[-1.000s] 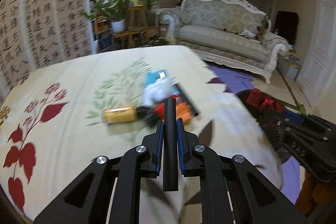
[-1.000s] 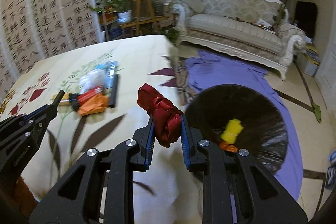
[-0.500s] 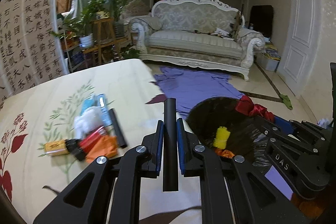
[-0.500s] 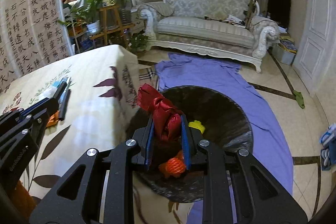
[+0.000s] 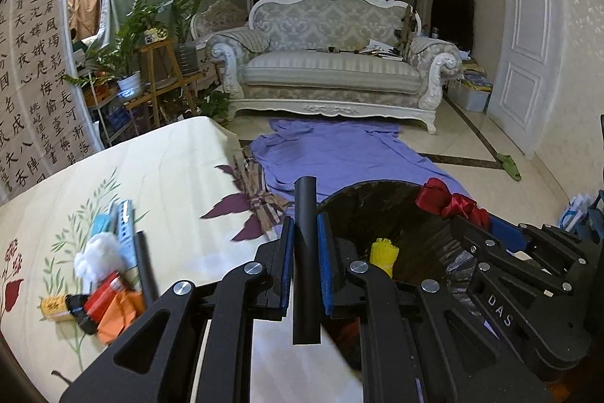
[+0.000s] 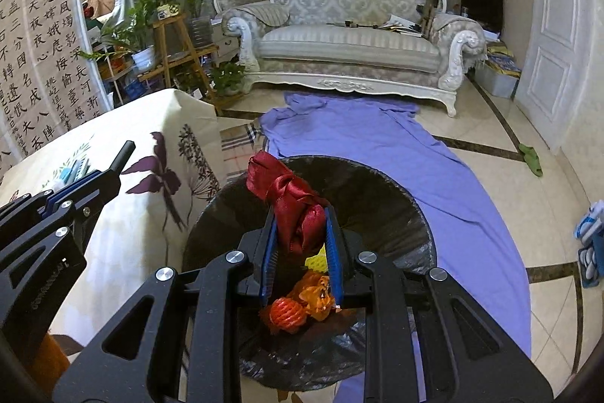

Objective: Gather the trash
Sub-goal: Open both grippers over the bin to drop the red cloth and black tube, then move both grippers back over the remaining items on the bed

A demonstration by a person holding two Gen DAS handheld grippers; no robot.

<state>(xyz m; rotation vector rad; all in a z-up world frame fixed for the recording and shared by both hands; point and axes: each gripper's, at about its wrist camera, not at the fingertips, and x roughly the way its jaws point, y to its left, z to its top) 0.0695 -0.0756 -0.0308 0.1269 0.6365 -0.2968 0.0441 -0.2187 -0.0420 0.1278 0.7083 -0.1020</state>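
Note:
My right gripper (image 6: pixel 302 225) is shut on a bunched red ribbon (image 6: pixel 292 199) and holds it above the black-lined trash bin (image 6: pixel 396 199). Yellow and orange trash (image 6: pixel 298 304) lies inside the bin. My left gripper (image 5: pixel 305 233) is shut on a black tube (image 5: pixel 305 252) at the table's edge, just left of the bin (image 5: pixel 377 199). The red ribbon (image 5: pixel 449 201) and the right gripper show at the right of the left wrist view. A pile of trash (image 5: pixel 102 270) lies on the floral tablecloth (image 5: pixel 170 169).
A purple cloth (image 6: pixel 377 142) lies on the tiled floor between the bin and a white ornate sofa (image 6: pixel 351 40). Potted plants on wooden stands (image 6: pixel 162 21) stand beside a calligraphy screen (image 6: pixel 34 44). A white door (image 6: pixel 551 36) is at the right.
Both grippers have swung right from over the table toward the bin. The right gripper with the ribbon now hangs over the bin's opening; the left one holds the tube beside it.

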